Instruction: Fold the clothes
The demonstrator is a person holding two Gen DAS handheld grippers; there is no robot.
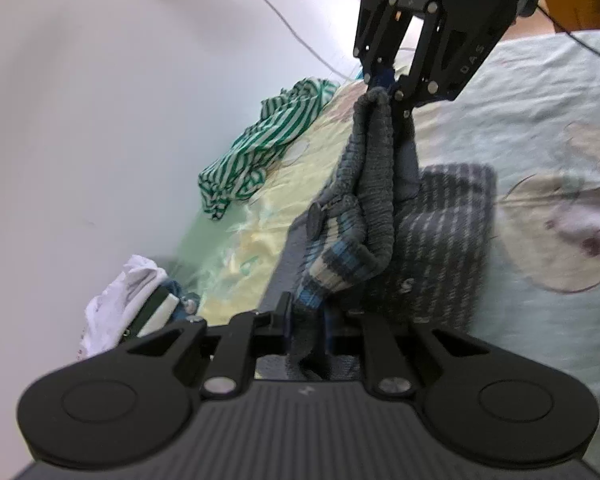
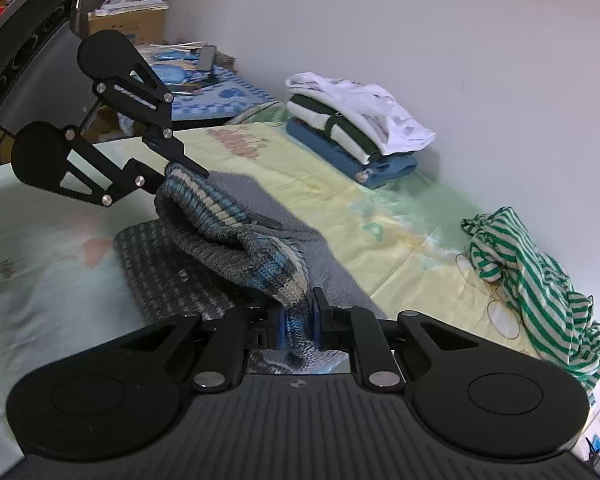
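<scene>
While a grey striped sweater [image 2: 236,236] lies half-gathered on the bed [image 2: 380,216], left gripper [image 1: 306,320] and right gripper [image 2: 296,324] each pinch its knit edge | done: folded stack [image 2: 356,128] by wall | left: this sweater, crumpled green-striped shirt [image 2: 540,280].

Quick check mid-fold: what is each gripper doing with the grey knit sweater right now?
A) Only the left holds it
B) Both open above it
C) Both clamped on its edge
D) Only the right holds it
C: the left gripper and the right gripper each pinch the striped hem of the grey knit sweater, stretched between them above the bed.
</scene>
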